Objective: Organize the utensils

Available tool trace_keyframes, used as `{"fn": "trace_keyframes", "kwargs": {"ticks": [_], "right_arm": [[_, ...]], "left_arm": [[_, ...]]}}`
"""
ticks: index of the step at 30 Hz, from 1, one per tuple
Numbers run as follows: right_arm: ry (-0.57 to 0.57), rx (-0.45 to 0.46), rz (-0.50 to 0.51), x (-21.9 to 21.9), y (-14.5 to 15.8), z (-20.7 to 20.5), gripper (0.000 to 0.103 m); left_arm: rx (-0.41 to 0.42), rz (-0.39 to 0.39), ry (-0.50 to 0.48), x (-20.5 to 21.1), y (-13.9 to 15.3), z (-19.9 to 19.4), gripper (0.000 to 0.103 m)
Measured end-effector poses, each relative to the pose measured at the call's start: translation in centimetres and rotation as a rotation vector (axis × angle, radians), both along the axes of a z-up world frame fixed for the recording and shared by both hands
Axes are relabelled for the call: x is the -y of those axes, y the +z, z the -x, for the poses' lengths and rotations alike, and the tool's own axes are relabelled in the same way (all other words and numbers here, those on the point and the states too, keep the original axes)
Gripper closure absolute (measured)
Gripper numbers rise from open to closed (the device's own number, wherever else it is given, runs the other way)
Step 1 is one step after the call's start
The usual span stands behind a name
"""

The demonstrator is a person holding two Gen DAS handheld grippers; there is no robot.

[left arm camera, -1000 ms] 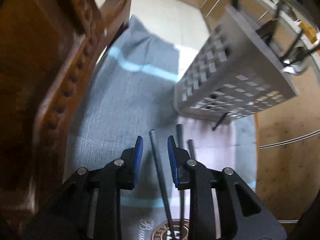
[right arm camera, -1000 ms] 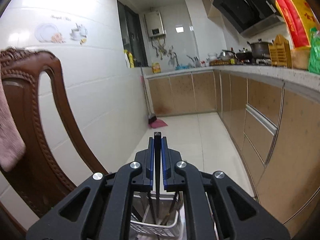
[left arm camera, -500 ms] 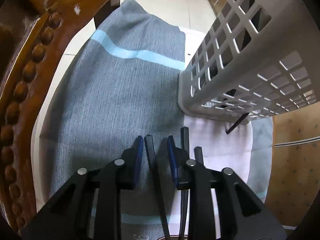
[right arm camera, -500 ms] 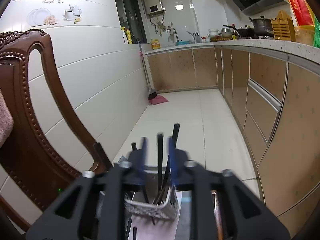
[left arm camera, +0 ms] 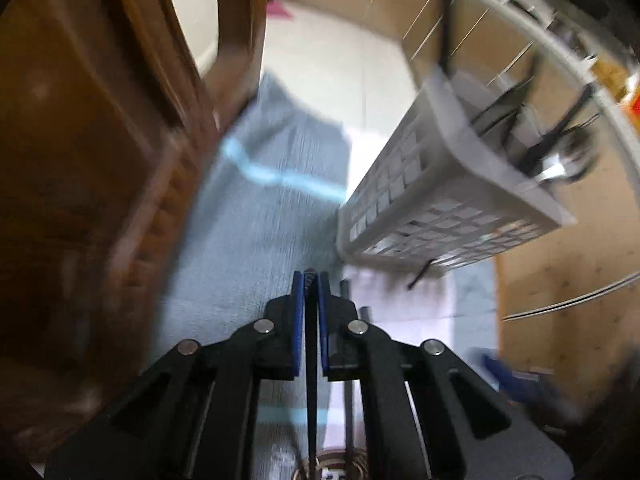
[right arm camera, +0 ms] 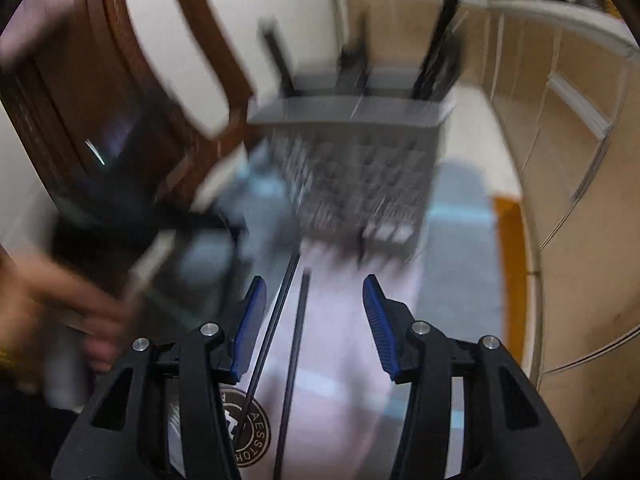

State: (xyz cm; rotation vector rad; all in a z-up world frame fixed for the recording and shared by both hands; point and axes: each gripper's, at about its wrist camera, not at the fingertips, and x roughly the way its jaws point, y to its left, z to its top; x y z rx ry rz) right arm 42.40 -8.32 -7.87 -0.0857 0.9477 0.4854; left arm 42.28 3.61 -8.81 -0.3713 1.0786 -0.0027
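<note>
Matte black angular arms with triangular cut-outs are seen on the left gripper (left arm camera: 311,280), and round silver pins are set at each joint. Blue pads (left arm camera: 296,320) are fitted inside its slim black fingers. The same black frame and silver pins are seen on the right gripper (right arm camera: 314,294), with ribbed blue pads (right arm camera: 376,316). A blurred bare hand (right arm camera: 60,312) is glimpsed at the left, possibly with something yellow worn at the wrist.

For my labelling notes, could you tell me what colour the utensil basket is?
The utensil basket is white, a lattice of square holes; the left wrist view shows it best.
</note>
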Motion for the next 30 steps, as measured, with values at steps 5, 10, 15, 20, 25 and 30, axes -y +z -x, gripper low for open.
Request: {"fn": "trace_keyframes", "kwargs": {"ticks": [5,10,15,20,25,30], "right_arm": [[0.002,-0.074,0.071,-2.6,-4.5,-1.6,0.066],[0.025,-0.109,0.126,-4.6,-6.6,-2.7,0.073],[0.031,-0.100,0.123,-4.8,-7.0,-3.1,0.096],[0.007,-0.055,0.041,-2.1,-4.4,-1.4,0.096],[-0.032,0.039,-0.096,2.4,1.1,1.9,0.096],[-0.074,0.140,-0.224,6.9,6.8,5.0,0.096]], "left_arm": [[0.174,-0.013,-0.029,0.2,8.3,4.1,0.096],[0.377,-0.060,-0.050,-0.2,17.4,7.1,0.096],[0.539,-0.074,-0.062,-0.1,25.0,8.8,0.096],[0.569,-0.038,-0.075,0.5,27.8,5.7,0.096],[0.558,-0.056,-0.083,1.5,27.2,1.8,0.096],[0.555,-0.028,-0.044,0.9,24.9,-1.1,0.096]]}}
